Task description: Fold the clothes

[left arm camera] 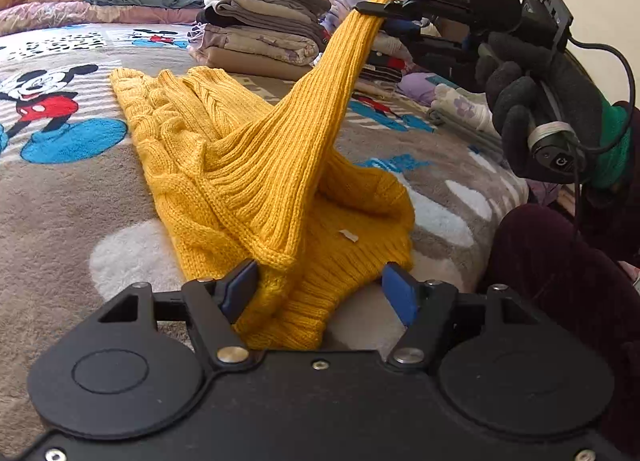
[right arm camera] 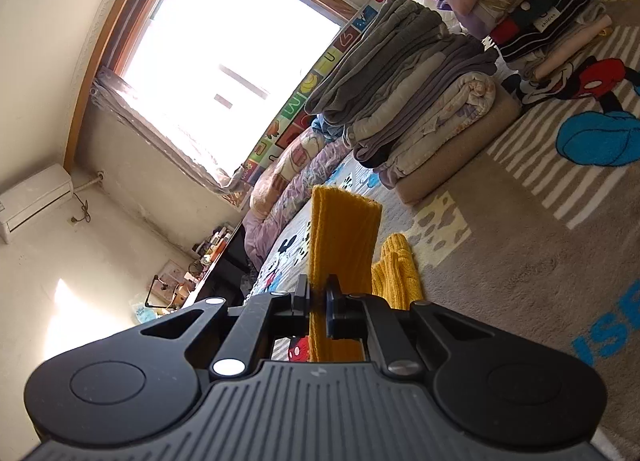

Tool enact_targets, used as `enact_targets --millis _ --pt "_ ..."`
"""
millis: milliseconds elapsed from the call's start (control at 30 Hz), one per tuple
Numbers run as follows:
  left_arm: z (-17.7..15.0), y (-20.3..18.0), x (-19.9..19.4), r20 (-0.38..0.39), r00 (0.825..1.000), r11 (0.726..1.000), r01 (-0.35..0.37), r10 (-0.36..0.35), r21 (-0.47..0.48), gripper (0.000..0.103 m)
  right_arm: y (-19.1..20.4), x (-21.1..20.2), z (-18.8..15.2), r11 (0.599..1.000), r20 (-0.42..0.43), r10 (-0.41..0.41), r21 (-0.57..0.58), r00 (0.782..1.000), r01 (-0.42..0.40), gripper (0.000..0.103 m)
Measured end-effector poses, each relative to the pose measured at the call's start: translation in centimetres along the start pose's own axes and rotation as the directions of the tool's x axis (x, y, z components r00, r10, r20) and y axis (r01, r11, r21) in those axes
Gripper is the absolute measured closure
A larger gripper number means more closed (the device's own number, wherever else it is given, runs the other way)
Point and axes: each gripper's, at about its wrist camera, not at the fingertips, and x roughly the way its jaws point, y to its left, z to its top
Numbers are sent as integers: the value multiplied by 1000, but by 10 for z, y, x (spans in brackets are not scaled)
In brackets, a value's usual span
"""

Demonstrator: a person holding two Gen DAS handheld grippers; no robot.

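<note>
L tongs [left arm camera: 320,289] gape wide round the hem of the yellow knit sweater [left arm camera: 256,165] on the Mickey blanket [left arm camera: 60,197], gripping nothing. R tongs [right arm camera: 318,297] pinch its raised sleeve [right arm camera: 344,233]; sleeve end partly hidden behind pads.

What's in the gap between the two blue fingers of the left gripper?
The ribbed edge of the yellow sweater lies between the open left gripper's fingers, seen in the left wrist view. The right gripper lifts another part.
</note>
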Motion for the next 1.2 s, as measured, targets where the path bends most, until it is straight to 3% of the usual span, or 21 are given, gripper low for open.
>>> enact_targets --millis 133,300,367,500,733,1200 --pt "3 7 -6 14 999 999 41 -40 -32 35 22 29 2 997 -33 -37 -63 999 35 94" --pt "5 9 -20 55 998 999 -11 13 -38 35 45 65 1 991 -65 -64 -125 996 55 94" --pt "2 12 -16 33 999 998 32 -30 -56 35 54 80 1 987 -80 -69 -149 994 56 94" --pt "-1 11 -13 20 998 998 52 -51 -32 34 68 113 -6 978 -133 -87 -202 987 59 94" --pt "0 13 -14 1 997 997 72 -72 -32 34 84 161 -28 949 -220 -164 -302 962 93 94" --pt "2 42 -17 24 988 975 154 -152 -162 33 67 223 -47 889 -259 -338 -402 905 217 94"
